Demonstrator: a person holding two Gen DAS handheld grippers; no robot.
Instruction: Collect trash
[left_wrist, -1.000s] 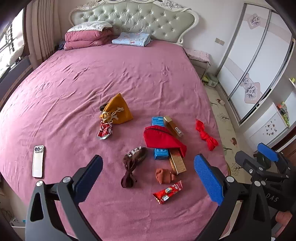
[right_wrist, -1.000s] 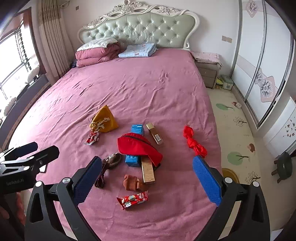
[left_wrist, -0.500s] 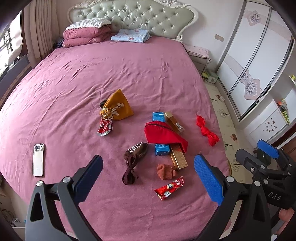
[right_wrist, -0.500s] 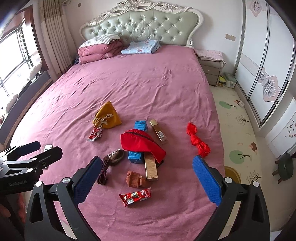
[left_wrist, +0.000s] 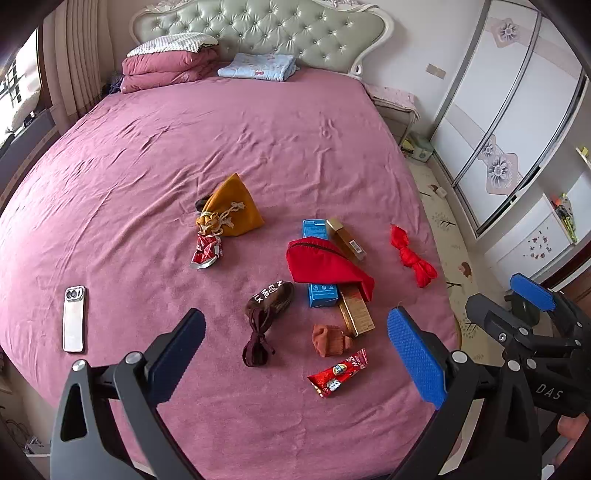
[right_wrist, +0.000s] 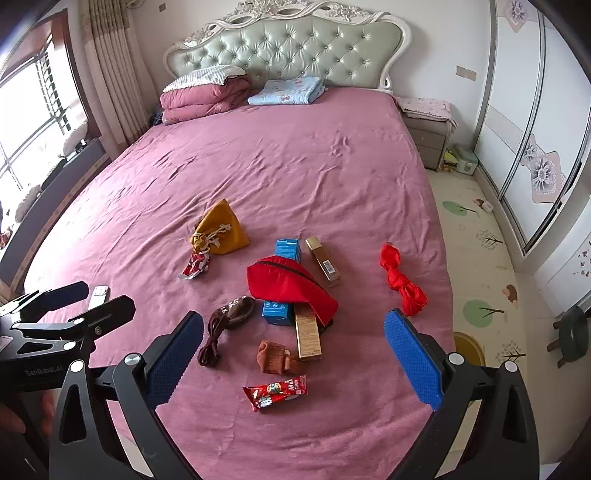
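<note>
- The shiny red snack wrapper (right_wrist: 275, 392) lay lower centre, long axis crosswise, between the right gripper (right_wrist: 293, 358)'s wide, empty jaws.
- The left gripper (left_wrist: 295, 354) was wide too, probably farther off.

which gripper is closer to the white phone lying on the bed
Left. The phone lies just off the left gripper's left finger; the right gripper hovers farther right, near the red rope.
</note>
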